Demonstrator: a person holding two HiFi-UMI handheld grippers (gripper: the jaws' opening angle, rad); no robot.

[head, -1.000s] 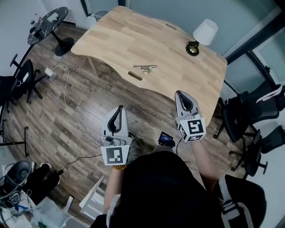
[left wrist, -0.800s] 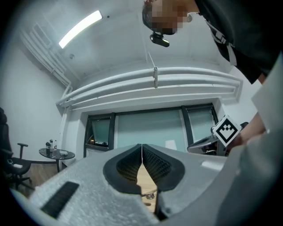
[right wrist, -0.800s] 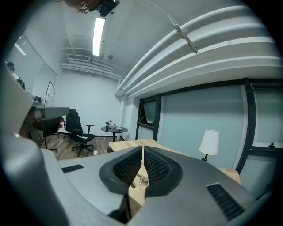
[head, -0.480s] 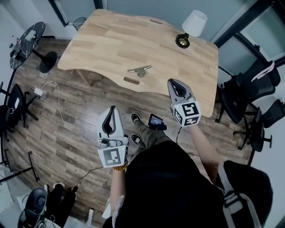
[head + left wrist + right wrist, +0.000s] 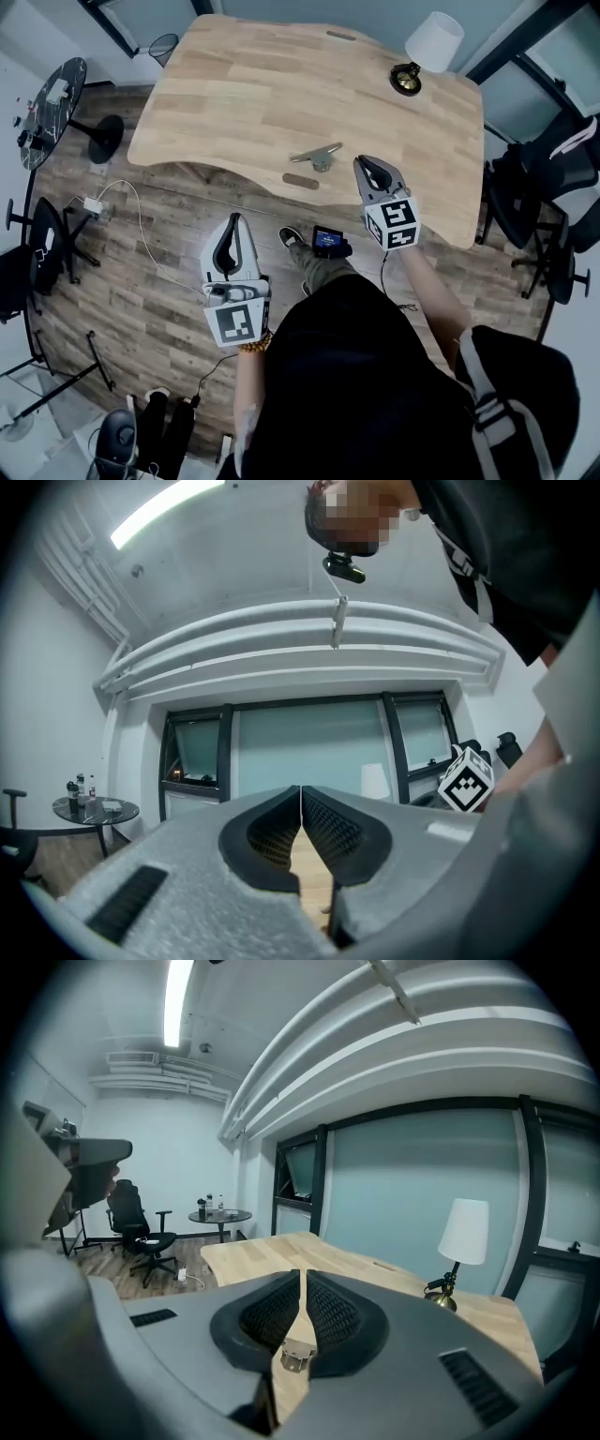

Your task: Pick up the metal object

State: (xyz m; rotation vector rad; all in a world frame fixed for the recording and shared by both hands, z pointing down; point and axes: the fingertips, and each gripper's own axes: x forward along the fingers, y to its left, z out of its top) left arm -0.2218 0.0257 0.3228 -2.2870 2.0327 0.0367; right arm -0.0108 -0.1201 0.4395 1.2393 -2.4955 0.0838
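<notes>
**Metal piece untouched on table; both pairs of jaws shut and empty**

The small silver T-shaped metal object lies flat on the light wooden table, close to the near edge. Nothing of the task looks done yet: the reach, the opening of the jaws, the grasp and the lift all remain.

The right gripper has its jaws pressed together with nothing between them. The object sits just ahead of their tips and a little to their left, apart from them. In the right gripper view it shows low in the slot beneath the closed tips.

The left gripper is off the table's edge, jaws likewise pressed together and empty. The object is well ahead of it and to its right.
</notes>
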